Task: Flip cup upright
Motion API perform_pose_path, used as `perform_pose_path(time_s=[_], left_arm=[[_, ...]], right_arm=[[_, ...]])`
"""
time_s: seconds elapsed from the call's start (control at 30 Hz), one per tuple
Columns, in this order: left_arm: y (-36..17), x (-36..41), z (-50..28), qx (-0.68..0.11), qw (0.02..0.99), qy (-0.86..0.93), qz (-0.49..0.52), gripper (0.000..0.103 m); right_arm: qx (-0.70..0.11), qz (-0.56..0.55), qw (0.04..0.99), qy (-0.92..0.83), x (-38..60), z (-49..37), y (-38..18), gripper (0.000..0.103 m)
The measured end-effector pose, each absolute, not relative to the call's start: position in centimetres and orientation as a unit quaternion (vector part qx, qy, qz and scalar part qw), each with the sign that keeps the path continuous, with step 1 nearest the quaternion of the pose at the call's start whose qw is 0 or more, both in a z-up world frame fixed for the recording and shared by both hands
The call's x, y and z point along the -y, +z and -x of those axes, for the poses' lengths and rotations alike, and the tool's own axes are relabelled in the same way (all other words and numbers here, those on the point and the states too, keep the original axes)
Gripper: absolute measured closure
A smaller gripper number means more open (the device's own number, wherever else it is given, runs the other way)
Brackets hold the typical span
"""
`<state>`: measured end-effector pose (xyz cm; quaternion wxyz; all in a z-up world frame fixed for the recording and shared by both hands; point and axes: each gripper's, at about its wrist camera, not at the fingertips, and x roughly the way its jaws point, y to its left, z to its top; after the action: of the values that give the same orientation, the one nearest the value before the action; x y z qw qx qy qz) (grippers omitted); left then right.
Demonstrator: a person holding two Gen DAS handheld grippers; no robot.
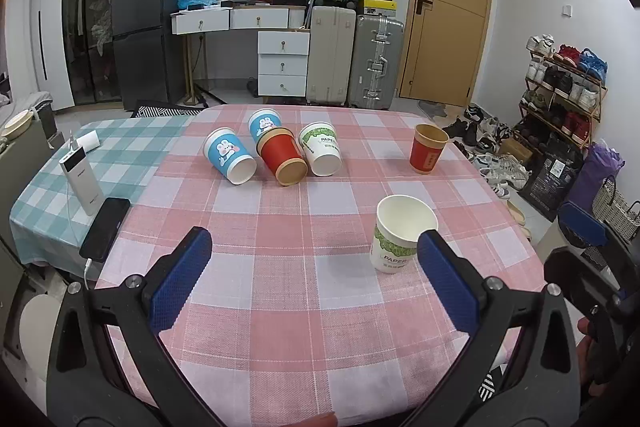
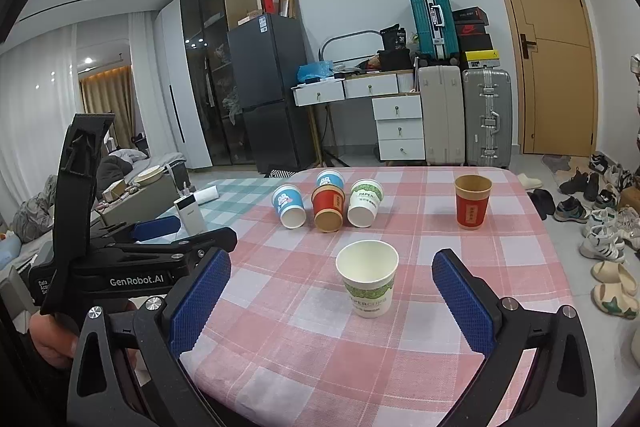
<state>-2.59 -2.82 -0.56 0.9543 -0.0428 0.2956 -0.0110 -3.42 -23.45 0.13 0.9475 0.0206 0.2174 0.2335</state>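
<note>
Hovering over worktop, both grippers' fingers spread, empty. White cup upright between right gripper fingers; four cups lying tipped, awaiting flip.

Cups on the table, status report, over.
Left gripper and right gripper open, empty. Two cups upright: white, red. Four on their sides. Nothing blocking.

A power bank stands beside a black phone on the table.
</note>
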Motion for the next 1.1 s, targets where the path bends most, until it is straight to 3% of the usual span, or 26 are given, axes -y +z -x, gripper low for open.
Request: perform_pose_path(time_s=[1.1], left_arm=[[-0.48, 2.21, 3.17, -0.294, 0.955, -0.003, 0.041, 0.0]], right_arm=[[-0.213, -0.024, 0.949, 0.232, 23.42, 3.49, 0.04, 0.0]])
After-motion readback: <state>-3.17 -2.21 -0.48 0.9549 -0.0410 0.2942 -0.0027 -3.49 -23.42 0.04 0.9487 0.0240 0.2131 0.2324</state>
